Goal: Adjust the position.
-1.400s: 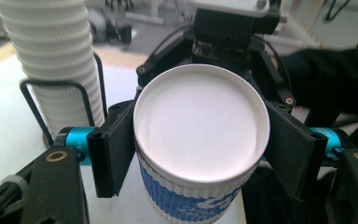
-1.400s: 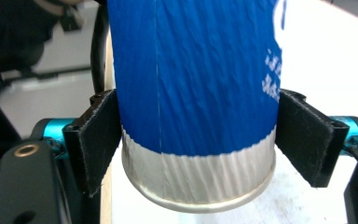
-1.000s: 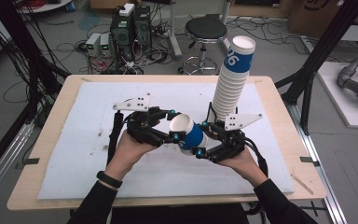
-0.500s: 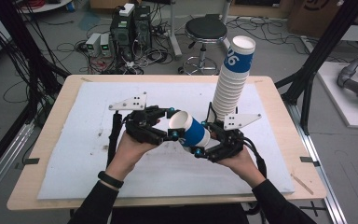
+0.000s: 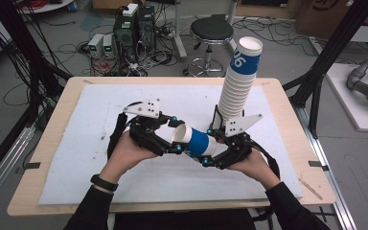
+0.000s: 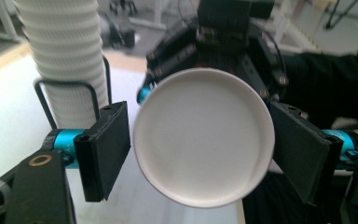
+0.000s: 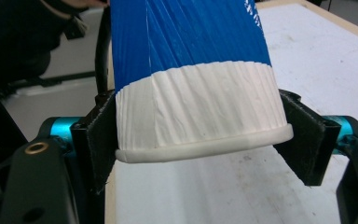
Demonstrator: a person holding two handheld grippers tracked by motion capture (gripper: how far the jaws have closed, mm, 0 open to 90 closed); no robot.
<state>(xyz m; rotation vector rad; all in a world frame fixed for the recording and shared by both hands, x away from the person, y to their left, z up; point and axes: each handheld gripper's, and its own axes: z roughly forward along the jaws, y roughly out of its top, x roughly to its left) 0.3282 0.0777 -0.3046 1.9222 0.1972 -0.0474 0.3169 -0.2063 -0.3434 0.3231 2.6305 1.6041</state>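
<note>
Since a second ago, left gripper [image 5: 173, 135] jaws are being opened off the cup [image 5: 195, 142] while right gripper [image 5: 214, 152] jaws are being clamped on its rim, above mid-surface; squeezing should stay gentle.

Left gripper [image 5: 172, 136] fingers just opened; right gripper [image 5: 210, 148] fingers closing.

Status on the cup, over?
Right gripper jaws just closed onto paper cup rim. Left gripper jaws just opening, flanking its base. Cup stack behind, clear.
</note>
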